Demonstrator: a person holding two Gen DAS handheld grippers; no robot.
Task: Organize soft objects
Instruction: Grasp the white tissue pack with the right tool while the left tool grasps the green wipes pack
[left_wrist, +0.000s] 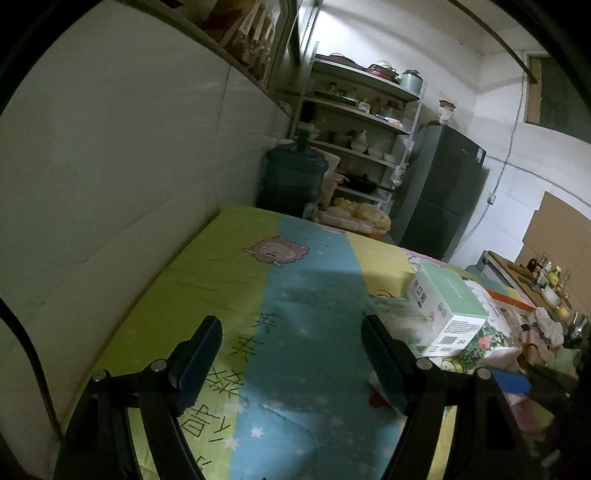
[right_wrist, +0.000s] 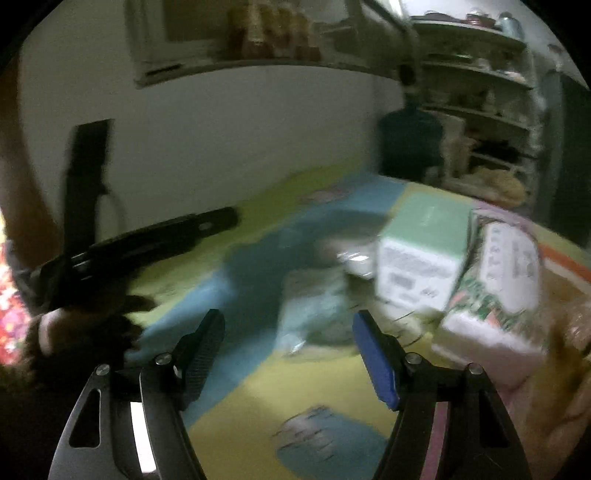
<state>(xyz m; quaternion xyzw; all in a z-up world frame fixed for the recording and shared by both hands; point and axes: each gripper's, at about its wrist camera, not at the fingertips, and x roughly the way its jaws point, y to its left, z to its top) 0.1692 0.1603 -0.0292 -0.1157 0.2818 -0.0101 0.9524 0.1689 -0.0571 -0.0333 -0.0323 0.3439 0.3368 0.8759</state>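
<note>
A table under a green, blue and yellow cartoon cloth (left_wrist: 306, 280) fills both views. At its right side lie a crumpled clear plastic bag (left_wrist: 399, 314) (right_wrist: 317, 306), a green-topped white box (left_wrist: 448, 306) (right_wrist: 424, 251) and a flowery soft pack (left_wrist: 491, 332) (right_wrist: 506, 280). My left gripper (left_wrist: 291, 350) hovers open over the cloth, the bag just beyond its right finger. My right gripper (right_wrist: 288, 343) is open too, with the bag ahead between its fingers, untouched. The left gripper (right_wrist: 155, 240) and the gloved hand holding it show at the left of the blurred right wrist view.
A white wall (left_wrist: 129, 166) runs along the table's left side. Behind the table stand a blue water jug (left_wrist: 295, 177), a loaded metal shelf rack (left_wrist: 362, 122) and a dark fridge (left_wrist: 443, 192). Cluttered items (left_wrist: 546, 325) crowd the far right.
</note>
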